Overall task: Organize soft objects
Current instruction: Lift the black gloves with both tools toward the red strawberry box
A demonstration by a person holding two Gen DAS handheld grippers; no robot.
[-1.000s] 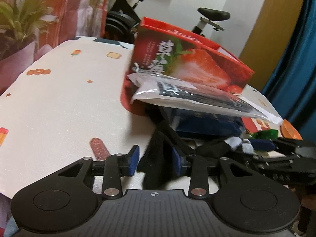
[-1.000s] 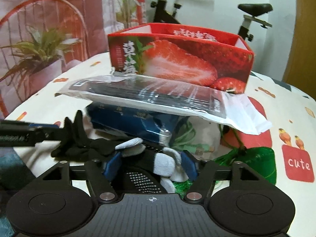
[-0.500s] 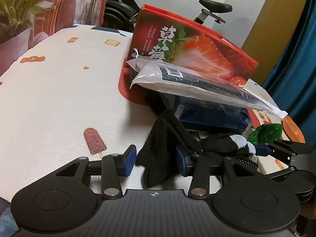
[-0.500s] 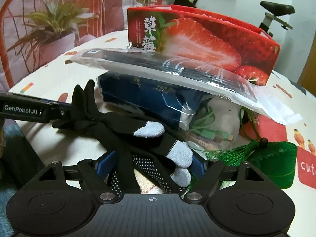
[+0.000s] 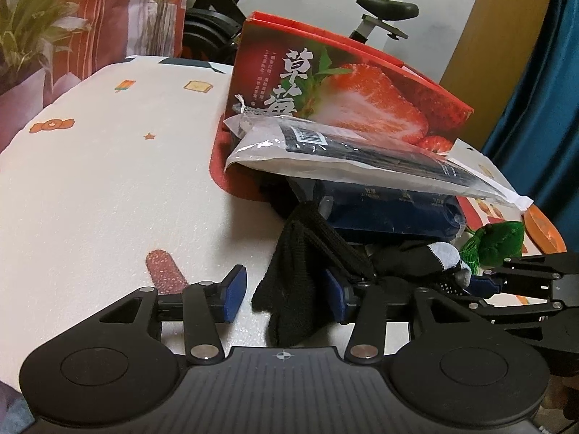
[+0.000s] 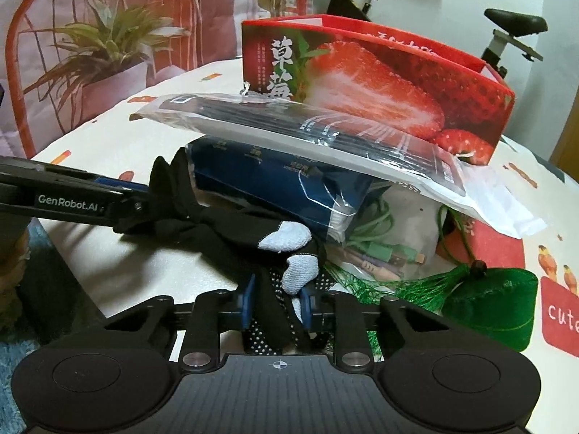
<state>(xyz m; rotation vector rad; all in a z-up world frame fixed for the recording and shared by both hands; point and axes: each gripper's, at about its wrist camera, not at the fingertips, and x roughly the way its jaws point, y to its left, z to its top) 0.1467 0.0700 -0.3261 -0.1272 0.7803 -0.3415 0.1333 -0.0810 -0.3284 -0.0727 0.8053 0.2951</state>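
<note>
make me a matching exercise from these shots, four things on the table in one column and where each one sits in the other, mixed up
Things
1. black glove
2. clear flat packet
3. strawberry box
4. green tasselled pouch

Places
A. standing at the back of the pile
B. lying across the top of the blue pack
C. on the table to the right gripper's right
D. stretched between the two grippers, fingertip end in the right gripper, cuff end between the left gripper's jaws

Pairs: 1-D, 2-B, 3-A, 4-C

exercise bike [image 6: 506,25] | potted plant [image 6: 105,61] | blue curtain [image 5: 535,108]
</note>
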